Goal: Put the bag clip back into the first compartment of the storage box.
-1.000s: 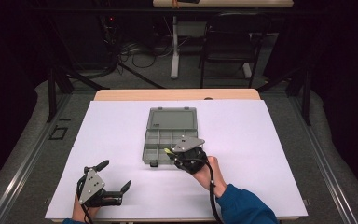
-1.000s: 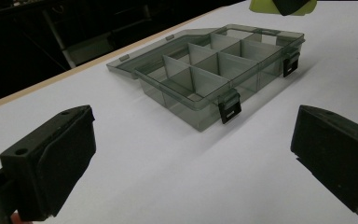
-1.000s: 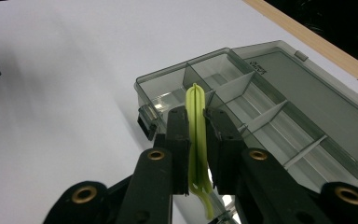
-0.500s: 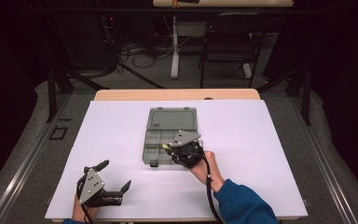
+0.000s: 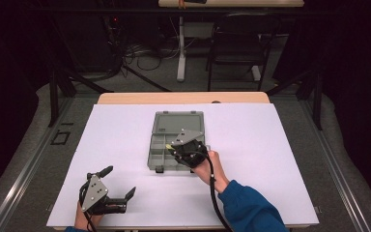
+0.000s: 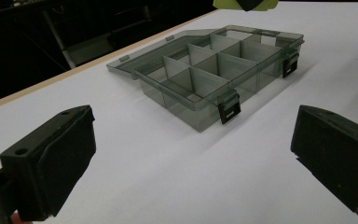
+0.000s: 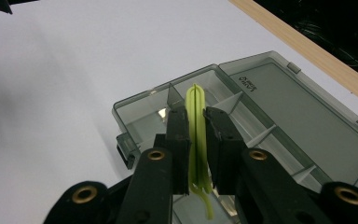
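A: While the bench (image 5: pixel 125 130) and the open box (image 5: pixel 176 126) on it lie just as they did a second ago, the right claw (image 5: pixel 170 148) has crept forward from the box's near right corner to over its near compartments.

B: And the green strip (image 7: pixel 196 135)?

A: It sits pinched edge-on between the right claw's jaws, which are pressed onto it with its tip poking out ahead, above the compartments by the front wall. The jaws have not eased over that second.

B: What does that say about the job?

A: Likely the strip is being carried to a compartment and has not been let go; the drop looks close, since the claw hangs right over the dividers.

B: How is the right hand (image 5: pixel 207 166) set?

A: It comes in from the lower right, forearm in a blue sleeve (image 5: pixel 246 208), with the claw tipped forward and down toward the box.

B: And the other one?

A: The left claw (image 5: pixel 118 186) rests near the bench's front left corner, well apart from the box, unmoved, jaws spread wide with nothing between them. In the left gripper view the box's latches (image 6: pixel 229 111) face it.
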The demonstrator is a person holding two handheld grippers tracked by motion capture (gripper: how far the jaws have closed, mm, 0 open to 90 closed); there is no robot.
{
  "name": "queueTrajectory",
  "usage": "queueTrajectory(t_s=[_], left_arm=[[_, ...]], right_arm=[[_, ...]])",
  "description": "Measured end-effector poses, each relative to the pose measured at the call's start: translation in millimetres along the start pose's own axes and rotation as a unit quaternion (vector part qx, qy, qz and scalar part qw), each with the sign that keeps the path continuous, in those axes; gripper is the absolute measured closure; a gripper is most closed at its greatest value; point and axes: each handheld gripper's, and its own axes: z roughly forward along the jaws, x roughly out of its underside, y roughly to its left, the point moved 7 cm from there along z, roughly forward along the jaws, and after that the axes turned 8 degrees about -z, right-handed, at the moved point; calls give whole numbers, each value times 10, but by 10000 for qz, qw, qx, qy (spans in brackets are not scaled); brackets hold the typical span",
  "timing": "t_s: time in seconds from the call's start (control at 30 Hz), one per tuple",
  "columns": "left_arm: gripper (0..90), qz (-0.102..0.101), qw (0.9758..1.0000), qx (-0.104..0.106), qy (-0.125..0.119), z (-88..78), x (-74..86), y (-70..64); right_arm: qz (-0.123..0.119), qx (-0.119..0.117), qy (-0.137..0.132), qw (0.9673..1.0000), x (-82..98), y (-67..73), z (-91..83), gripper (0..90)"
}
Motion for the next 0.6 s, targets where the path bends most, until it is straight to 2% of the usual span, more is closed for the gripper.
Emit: queueTrajectory(t_s=[0.3,0.6], left_arm=[[1,-4,10000,-5,2,0,0,0],[1,2,10000,-3,13,5,2,3]], right_arm=[[55,-31,78,9999,-49,-55,117,804],[6,-51,206,9998,-85,-92,241,804]])
